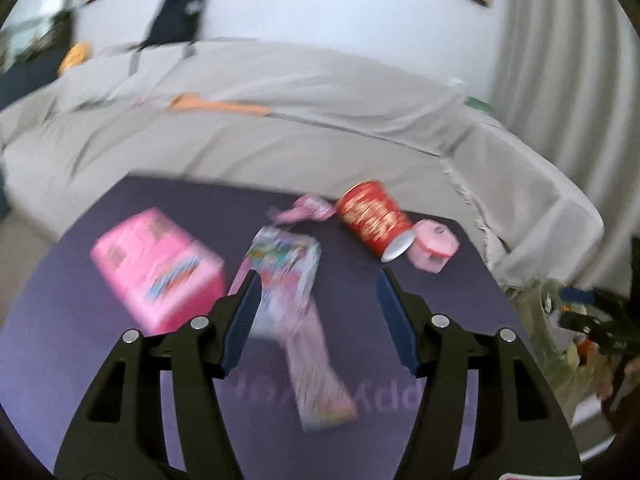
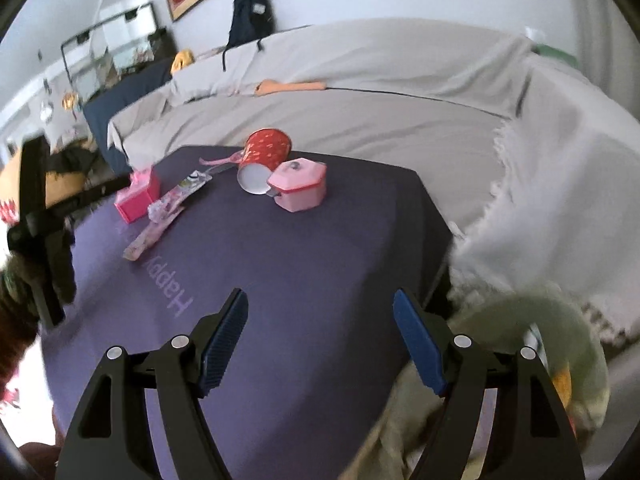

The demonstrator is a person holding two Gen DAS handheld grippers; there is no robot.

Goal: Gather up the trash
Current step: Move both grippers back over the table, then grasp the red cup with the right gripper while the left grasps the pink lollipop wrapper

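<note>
Step in hand (judged): left gripper (image 1: pixel 316 292) lines up on the long wrapper (image 1: pixel 296 320) at centre of the left wrist view; no pick made yet.
Technique: lower the jaws so one pad lands each side of the wrapper's narrow width, pinch at the crumpled upper end where the film stands proud of the cloth, lift straight up. Flat film may slip, so close fully before rising.
Sofa (image 2: pixel 360 120): upper half of both views; beige cover, soft folds, fringed throw at right.
Table cloth (image 2: pixel 300 280): purple, matte, smooth, pale lettering near the lower edge; carries all the litter.
Bag (image 2: pixel 540 340): lower right of the right wrist view; pale green, thin, blurred; likely the trash receiver, contents unclear.
Right gripper (image 2: pixel 320 320): jaws spread wide, nothing between them, above bare cloth beside the bag.
Left gripper state: jaws apart, empty; wrapper lies beneath and between the pads, contact cannot be told through blur.
Pink box (image 1: pixel 160 268): left of centre; glossy card, rectangular, printed.
Long wrapper: printed foil or plastic, flat strip, crinkled.
Red cup (image 1: pixel 374 220): right of centre; paper, cylindrical, on its side, white inside showing.
Pink pot (image 1: pixel 434 250): touching the cup mouth; hard plastic, faceted, lidded.
Small pink wrapper (image 1: pixel 308 208): behind the long one; crumpled.
</note>
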